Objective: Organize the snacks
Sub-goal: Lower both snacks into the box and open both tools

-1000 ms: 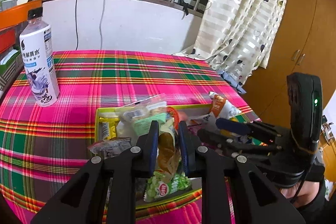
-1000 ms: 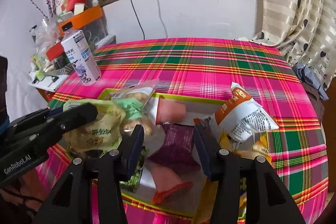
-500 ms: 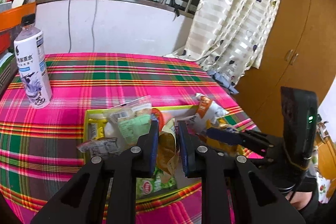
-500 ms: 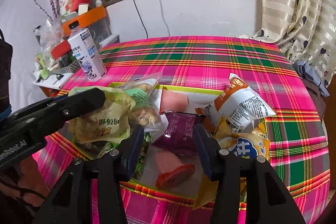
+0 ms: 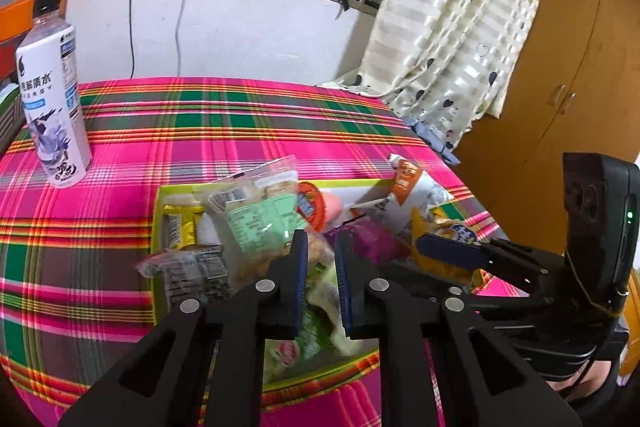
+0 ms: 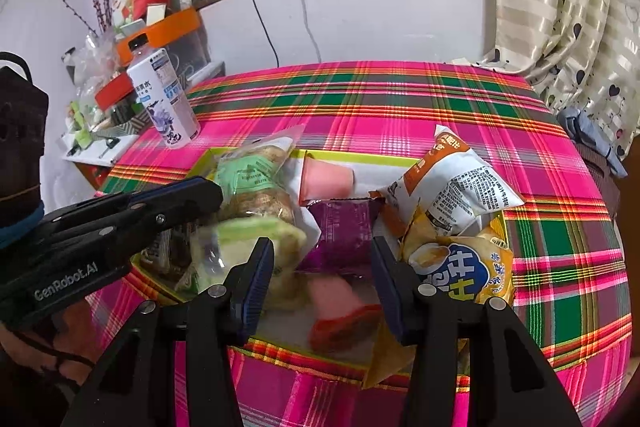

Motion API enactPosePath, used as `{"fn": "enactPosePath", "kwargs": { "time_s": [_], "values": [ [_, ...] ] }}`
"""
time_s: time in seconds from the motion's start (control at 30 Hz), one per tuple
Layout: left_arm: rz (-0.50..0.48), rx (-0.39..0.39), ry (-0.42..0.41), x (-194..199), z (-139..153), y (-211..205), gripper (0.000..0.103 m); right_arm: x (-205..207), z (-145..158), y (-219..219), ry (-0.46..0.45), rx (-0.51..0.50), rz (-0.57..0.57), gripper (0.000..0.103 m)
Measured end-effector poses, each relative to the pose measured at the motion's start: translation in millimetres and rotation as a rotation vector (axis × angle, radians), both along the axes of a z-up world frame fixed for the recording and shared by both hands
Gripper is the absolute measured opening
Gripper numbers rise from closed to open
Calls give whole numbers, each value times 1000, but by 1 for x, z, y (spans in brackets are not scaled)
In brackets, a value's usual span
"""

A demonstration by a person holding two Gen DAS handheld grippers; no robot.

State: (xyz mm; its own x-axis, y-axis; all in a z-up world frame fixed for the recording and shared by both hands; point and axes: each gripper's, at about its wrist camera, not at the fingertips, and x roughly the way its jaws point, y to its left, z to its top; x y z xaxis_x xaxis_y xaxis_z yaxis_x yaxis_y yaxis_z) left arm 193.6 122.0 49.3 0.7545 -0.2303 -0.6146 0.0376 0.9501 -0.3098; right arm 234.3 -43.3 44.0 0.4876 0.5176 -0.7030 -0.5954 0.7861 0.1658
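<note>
A yellow-green tray on the plaid table holds several snack packs. My left gripper hovers over the tray, its jaws a narrow gap apart and empty; a pale green-yellow pack lies blurred just below it, apart from the fingers. My right gripper is open and empty above a purple pack and a pink pack. A white and orange bag and a yellow chip bag lean at the tray's right side.
A white drink bottle stands on the table's far left. A cluttered shelf sits beyond the left edge. A curtain and wooden wardrobe are to the right.
The left gripper let go of the yellow-green snack pack, which has dropped into the tray. Both grippers stay over the tray; the right one has not changed its opening.
</note>
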Motion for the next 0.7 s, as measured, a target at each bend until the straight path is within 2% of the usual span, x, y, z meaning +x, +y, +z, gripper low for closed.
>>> {"fn": "enactPosePath", "kwargs": {
  "time_s": [0.4, 0.7],
  "values": [
    [19, 11, 7, -9, -3, 5, 14, -6, 0, -4, -21, -2, -10, 49],
    [-28, 50, 35, -25, -10, -12, 14, -13, 21, -54, -128, 73, -154, 48]
  ]
}}
